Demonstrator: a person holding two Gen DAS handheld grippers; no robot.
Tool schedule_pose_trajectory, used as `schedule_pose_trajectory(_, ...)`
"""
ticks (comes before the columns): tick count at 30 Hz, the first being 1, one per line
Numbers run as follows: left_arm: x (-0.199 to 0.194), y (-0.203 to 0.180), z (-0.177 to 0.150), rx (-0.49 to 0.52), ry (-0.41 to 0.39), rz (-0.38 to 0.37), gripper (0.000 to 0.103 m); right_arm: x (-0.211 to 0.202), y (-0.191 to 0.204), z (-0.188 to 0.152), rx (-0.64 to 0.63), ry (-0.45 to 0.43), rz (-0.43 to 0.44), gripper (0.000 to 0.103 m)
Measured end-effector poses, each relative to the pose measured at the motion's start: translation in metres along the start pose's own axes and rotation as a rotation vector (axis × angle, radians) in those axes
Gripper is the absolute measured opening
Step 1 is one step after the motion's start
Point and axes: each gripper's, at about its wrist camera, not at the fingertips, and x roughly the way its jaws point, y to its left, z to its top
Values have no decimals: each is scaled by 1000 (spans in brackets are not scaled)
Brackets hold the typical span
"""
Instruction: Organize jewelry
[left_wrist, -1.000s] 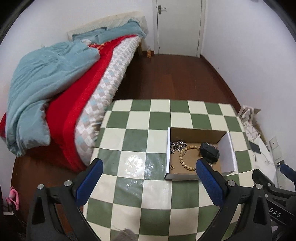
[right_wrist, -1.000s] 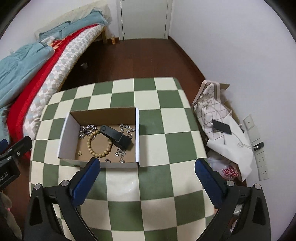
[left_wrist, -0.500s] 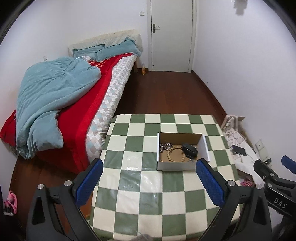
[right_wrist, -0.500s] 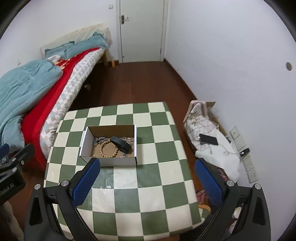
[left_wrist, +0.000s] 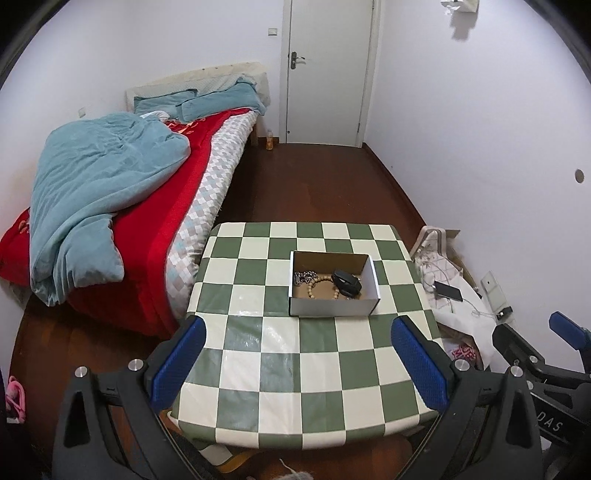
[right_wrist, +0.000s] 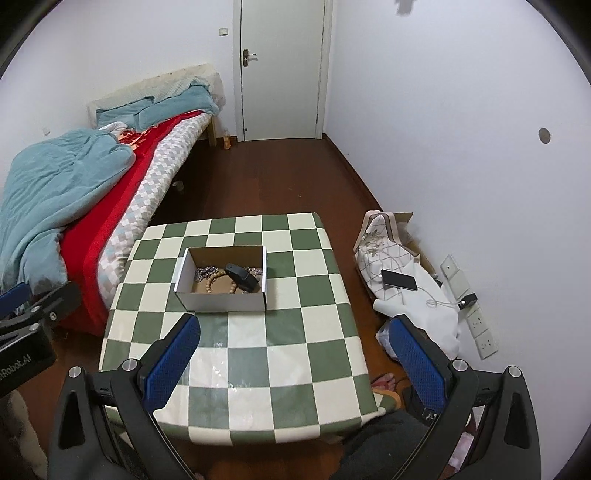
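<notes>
partly hidden, bracelet (left_wrist: 324, 287) under black case (left_wrist: 346, 282).

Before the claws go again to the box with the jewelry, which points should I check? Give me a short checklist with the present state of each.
1. Left claw open and empty: ok.
2. Right claw open and empty: ok.
3. Box upright, top open: ok.
4. Bead bracelet free to lift: not ok, the black object lies over one side.
5. Chains untangled: cannot tell.
6. Checkered table bare between claws and box: ok.
</notes>
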Motion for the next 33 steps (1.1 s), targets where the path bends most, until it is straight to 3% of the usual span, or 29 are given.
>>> schedule_pose_trajectory(16,-16,-4,23,1,-26,14,102,-25,5,20,-20,-18,30,103)
schedule_pose_trajectory(25,8,0,45,-17,-27,43,102,-5,8,45,-19,-36,-3,103)
schedule_pose_trajectory(33,29,0,53,-21,1,66,102,33,10,58,-7,1,-17,103)
